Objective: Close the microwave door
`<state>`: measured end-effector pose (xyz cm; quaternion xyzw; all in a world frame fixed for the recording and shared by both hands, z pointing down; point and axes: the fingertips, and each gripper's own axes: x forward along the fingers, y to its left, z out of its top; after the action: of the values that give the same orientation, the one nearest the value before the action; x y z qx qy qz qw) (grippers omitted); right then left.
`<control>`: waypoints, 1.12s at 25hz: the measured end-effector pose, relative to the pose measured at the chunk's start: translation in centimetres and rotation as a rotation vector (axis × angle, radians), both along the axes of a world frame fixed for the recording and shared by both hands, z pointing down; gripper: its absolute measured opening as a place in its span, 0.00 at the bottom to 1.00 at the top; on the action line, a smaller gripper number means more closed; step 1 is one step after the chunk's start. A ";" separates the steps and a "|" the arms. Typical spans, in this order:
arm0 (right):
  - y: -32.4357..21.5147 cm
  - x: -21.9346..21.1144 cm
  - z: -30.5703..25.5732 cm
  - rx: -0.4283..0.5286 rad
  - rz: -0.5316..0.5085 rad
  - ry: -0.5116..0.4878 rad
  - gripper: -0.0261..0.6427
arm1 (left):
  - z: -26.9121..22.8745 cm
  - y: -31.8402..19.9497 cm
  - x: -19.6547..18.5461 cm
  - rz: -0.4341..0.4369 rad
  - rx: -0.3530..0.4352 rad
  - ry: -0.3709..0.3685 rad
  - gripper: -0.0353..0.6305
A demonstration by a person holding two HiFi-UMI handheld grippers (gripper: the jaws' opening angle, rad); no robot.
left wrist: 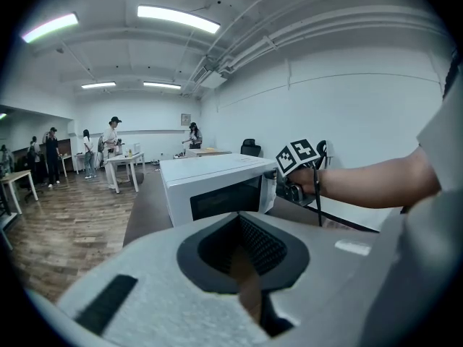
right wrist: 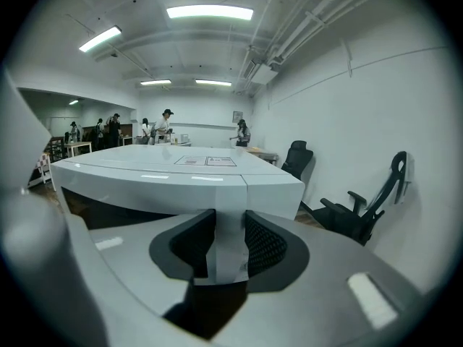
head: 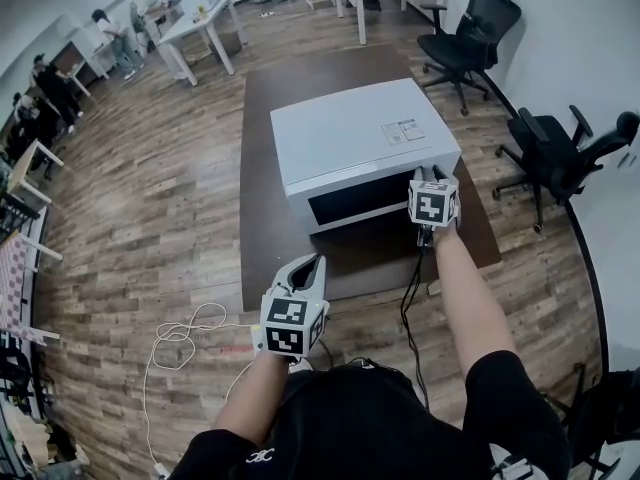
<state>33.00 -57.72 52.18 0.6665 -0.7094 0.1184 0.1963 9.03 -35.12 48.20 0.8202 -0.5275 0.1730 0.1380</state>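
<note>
The microwave (head: 350, 133) sat mid-desk (head: 268, 253), its door (head: 355, 200) seemingly just ajar. The right tongs (head: 430, 174) pinched the door's free edge; the left tongs (head: 308, 264) hung spread and empty at the desk's near edge. Closing was under way, and it probably needed only a push flush.

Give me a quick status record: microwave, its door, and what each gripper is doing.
microwave: white, on the dark table, front facing the person
door: looks shut or nearly so; whether it is latched cannot be told
right gripper: jaws closed on the white door edge at the microwave's front right corner
left gripper: jaws apart, nothing between them, short of the microwave at the table's near edge
surroundings: black office chairs to the right
</note>
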 end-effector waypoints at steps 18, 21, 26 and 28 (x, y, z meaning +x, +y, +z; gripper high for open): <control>9.9 -7.6 -10.7 0.342 -0.156 -0.164 0.05 | -1.7 -0.5 -0.6 0.016 0.048 0.029 0.07; 13.6 -10.2 -12.8 0.391 -0.239 -0.202 0.05 | -2.4 -0.5 -0.1 0.022 0.072 0.045 0.07; 17.8 -11.0 -12.7 0.361 -0.236 -0.260 0.05 | -3.4 0.0 0.5 0.013 0.104 0.076 0.07; 18.9 -10.7 -11.8 0.326 -0.221 -0.266 0.05 | -3.7 0.2 0.7 0.009 0.115 0.088 0.07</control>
<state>22.29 -38.82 40.39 0.5860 -0.8075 0.0668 0.0026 9.74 -34.93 44.47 0.8360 -0.5263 0.1067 0.1130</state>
